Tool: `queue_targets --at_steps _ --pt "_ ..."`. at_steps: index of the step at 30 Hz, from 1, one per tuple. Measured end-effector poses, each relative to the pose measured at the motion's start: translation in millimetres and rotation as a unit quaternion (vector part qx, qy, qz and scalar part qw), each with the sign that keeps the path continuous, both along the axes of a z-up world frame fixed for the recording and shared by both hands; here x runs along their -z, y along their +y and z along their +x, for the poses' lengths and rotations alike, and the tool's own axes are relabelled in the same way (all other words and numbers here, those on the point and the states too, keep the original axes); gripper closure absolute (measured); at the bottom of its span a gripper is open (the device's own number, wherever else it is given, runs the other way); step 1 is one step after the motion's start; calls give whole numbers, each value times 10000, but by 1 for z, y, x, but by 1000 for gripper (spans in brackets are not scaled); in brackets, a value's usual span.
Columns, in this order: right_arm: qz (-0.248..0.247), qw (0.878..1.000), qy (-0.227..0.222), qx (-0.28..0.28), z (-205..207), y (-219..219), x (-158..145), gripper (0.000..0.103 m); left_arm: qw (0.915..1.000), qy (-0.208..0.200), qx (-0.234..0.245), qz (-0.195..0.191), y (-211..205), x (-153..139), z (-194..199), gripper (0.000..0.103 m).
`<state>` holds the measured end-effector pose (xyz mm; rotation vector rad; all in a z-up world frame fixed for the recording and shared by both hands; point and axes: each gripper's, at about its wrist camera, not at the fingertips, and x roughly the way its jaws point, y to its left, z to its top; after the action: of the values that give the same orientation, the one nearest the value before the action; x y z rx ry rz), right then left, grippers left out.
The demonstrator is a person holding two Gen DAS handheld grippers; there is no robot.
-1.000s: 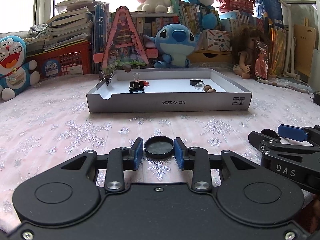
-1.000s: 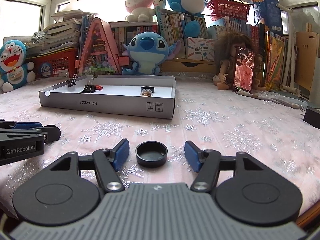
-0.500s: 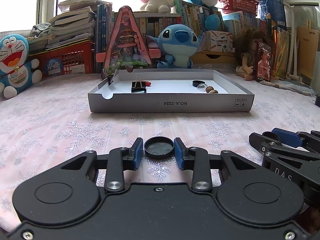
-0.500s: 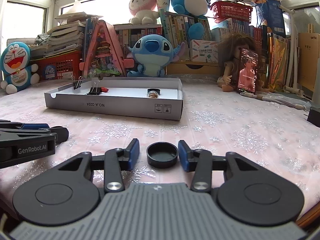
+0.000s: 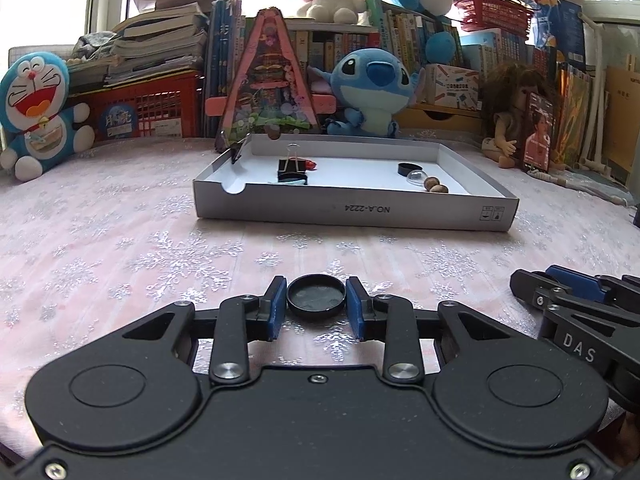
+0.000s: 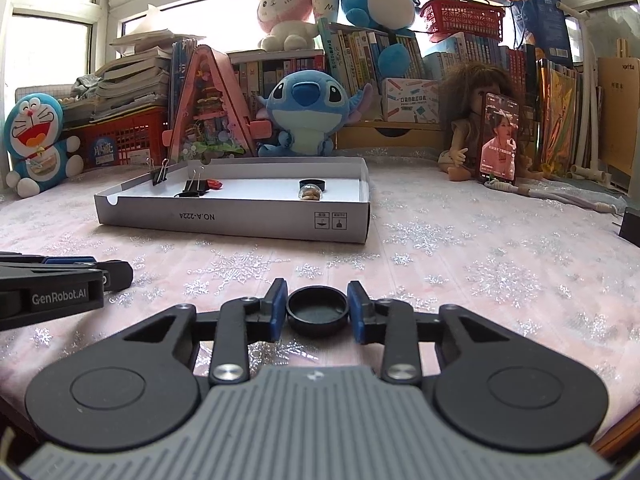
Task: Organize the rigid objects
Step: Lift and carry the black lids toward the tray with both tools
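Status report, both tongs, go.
Left tongs shut on a round black lid. Right tongs closing around a second round black cap, pads at its rim. Grey cardboard tray ahead, path over the pink cloth open.

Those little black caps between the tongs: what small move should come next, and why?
Probably lift both. The left tongs grip one black cap on the cloth, and the right tongs are closing, pads already against the other cap. The grey box lid ahead already holds a similar cap, so carrying them there seems likely.
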<state>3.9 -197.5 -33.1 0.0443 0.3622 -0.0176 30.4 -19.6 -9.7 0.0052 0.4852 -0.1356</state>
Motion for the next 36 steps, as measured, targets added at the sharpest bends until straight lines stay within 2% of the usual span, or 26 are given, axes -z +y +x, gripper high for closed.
queue_targets --at_steps 36 --pt "-68 9997 -123 -192 14 8 -17 65 10000 -8 -30 -1 11 -18 9 73"
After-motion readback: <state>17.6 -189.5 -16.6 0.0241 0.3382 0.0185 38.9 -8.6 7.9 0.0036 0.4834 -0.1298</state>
